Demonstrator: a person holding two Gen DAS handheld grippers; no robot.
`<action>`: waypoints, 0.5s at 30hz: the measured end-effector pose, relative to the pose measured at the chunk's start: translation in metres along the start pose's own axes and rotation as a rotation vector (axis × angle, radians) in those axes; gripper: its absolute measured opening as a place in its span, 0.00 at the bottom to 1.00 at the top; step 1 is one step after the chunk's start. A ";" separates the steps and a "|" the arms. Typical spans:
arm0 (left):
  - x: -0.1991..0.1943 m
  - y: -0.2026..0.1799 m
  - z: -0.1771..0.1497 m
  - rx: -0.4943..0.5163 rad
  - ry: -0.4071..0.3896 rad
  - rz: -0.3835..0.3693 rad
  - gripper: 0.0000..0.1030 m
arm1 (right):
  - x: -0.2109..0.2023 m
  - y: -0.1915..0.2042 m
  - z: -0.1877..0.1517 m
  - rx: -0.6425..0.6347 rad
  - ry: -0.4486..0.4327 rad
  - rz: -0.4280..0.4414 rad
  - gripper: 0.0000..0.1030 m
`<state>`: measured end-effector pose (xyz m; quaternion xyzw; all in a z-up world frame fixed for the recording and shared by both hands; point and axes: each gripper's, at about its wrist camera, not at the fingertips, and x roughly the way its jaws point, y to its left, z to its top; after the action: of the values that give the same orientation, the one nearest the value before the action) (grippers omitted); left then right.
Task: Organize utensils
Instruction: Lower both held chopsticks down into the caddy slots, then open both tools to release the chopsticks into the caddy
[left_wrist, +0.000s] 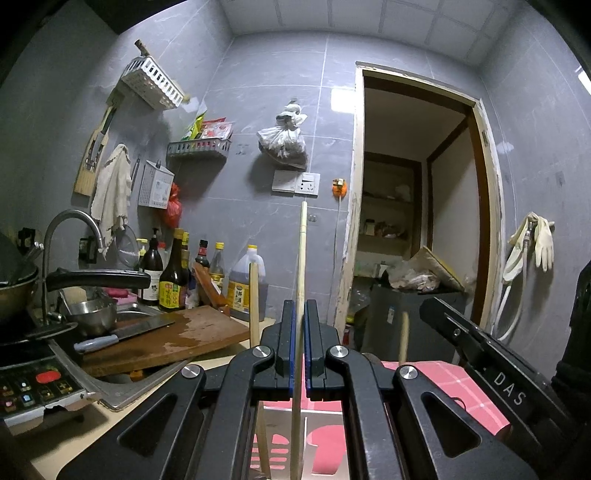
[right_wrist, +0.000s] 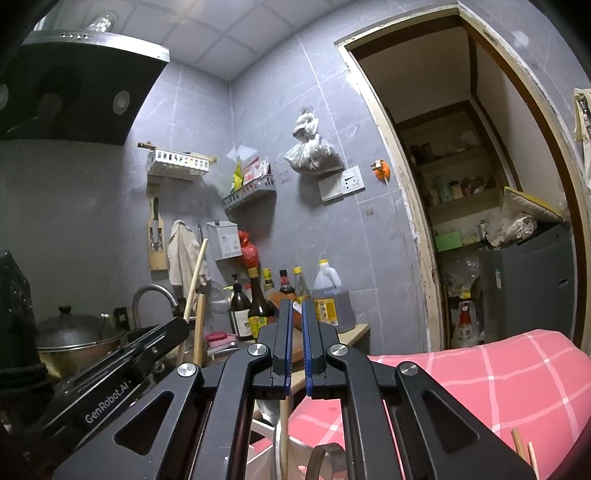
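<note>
My left gripper (left_wrist: 300, 304) is shut on a long pale wooden stick (left_wrist: 302, 251) that stands upright through its jaws. The stick's lower end reaches into a white utensil holder (left_wrist: 273, 410) below. A second wooden handle (left_wrist: 254, 299) rises just left of the gripper, and a third (left_wrist: 405, 336) stands beside the tip of my right gripper (left_wrist: 428, 306). In the right wrist view my right gripper (right_wrist: 296, 304) is shut with nothing visible between its fingertips. A wooden handle (right_wrist: 284, 432) runs beneath its jaws; I cannot tell whether they touch it.
A pink checked cloth (right_wrist: 480, 373) lies to the right. On the left are a cutting board (left_wrist: 177, 336) with a cleaver (left_wrist: 122, 334), a sink with a tap (left_wrist: 70, 221), sauce bottles (left_wrist: 173, 280), an oil jug (left_wrist: 245, 284) and a wok (right_wrist: 74, 332). An open doorway (left_wrist: 413, 206) is on the right.
</note>
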<state>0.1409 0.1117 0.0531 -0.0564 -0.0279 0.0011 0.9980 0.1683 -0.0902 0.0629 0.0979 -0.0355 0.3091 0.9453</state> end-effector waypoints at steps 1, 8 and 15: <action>0.000 0.000 -0.001 0.001 0.001 -0.002 0.02 | 0.000 0.000 0.000 0.000 0.003 0.002 0.03; -0.003 0.001 -0.005 0.008 0.021 -0.009 0.02 | -0.002 0.002 0.003 0.002 0.006 0.009 0.04; -0.009 -0.002 -0.008 0.006 0.043 -0.022 0.02 | -0.011 0.005 0.009 -0.012 0.005 0.011 0.05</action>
<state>0.1322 0.1087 0.0445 -0.0534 -0.0072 -0.0109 0.9985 0.1567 -0.0940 0.0715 0.0913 -0.0358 0.3141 0.9443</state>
